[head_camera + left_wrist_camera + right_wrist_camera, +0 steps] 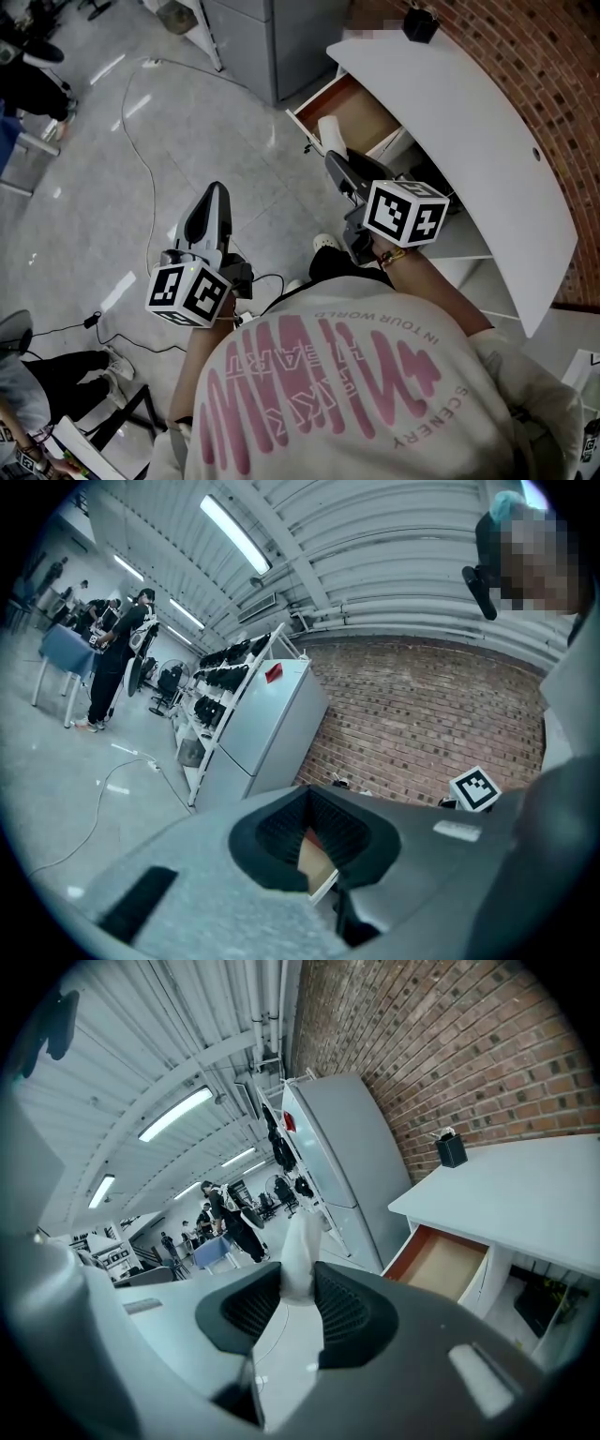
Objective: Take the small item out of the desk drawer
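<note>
Over on the left, at about eight o'clock in the head view, the left gripper hangs above the pale floor with its tips pointing toward twelve. In its own view the jaws stand only narrowly apart with nothing between them. Through the slit I can make out a sliver of the wooden drawer. A thin cable loops over the floor at the gripper's ten o'clock.

At six o'clock is the person's back in a white T-shirt with pink print, and at twelve stands a grey cabinet.

Just right of centre, the right gripper reaches toward eleven o'clock. Its jaws are closed on the small white item, which is pinched between the dark pads. The upper part of the item sticks out past the tips. What it is made of I can't tell.

The item is outside the drawer, held in the air by the drawer's front. In the right gripper view the drawer sits off at the item's four o'clock. The drawer is pulled out and shows a bare wooden bottom.

At two to three o'clock the white desk curves away along the brick wall. A small black holder stands on the desk's far end, at one o'clock.
</note>
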`<state>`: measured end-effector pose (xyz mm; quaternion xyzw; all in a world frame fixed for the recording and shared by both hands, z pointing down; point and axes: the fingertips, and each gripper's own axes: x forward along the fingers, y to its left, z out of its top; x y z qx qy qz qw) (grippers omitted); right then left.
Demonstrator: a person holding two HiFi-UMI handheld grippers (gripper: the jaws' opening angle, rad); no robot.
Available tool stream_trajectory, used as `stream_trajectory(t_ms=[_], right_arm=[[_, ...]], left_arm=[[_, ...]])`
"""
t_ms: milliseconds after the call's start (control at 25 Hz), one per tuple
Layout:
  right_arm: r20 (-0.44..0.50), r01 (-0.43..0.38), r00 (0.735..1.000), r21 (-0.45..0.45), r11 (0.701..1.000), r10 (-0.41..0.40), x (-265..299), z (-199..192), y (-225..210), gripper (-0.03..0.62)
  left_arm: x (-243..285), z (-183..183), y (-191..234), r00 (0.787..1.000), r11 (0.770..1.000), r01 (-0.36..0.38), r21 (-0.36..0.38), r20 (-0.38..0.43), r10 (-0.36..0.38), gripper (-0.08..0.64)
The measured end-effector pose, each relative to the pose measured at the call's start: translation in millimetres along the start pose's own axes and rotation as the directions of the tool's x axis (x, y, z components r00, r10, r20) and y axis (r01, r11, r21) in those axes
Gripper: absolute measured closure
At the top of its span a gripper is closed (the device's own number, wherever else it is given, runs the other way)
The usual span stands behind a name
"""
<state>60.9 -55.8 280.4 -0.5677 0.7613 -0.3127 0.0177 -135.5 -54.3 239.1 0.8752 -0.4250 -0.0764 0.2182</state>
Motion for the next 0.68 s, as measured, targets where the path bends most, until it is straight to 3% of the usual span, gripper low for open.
stream_trajectory(t_ms=[680], right_arm=[[-0.068, 0.024, 0.997, -0.008, 1.000, -0.024, 19, -21, 7, 0.465]], left_arm=[[-5, -8, 25, 0.999, 0.998, -0.023, -0.050, -0.027, 0.022, 0.555]])
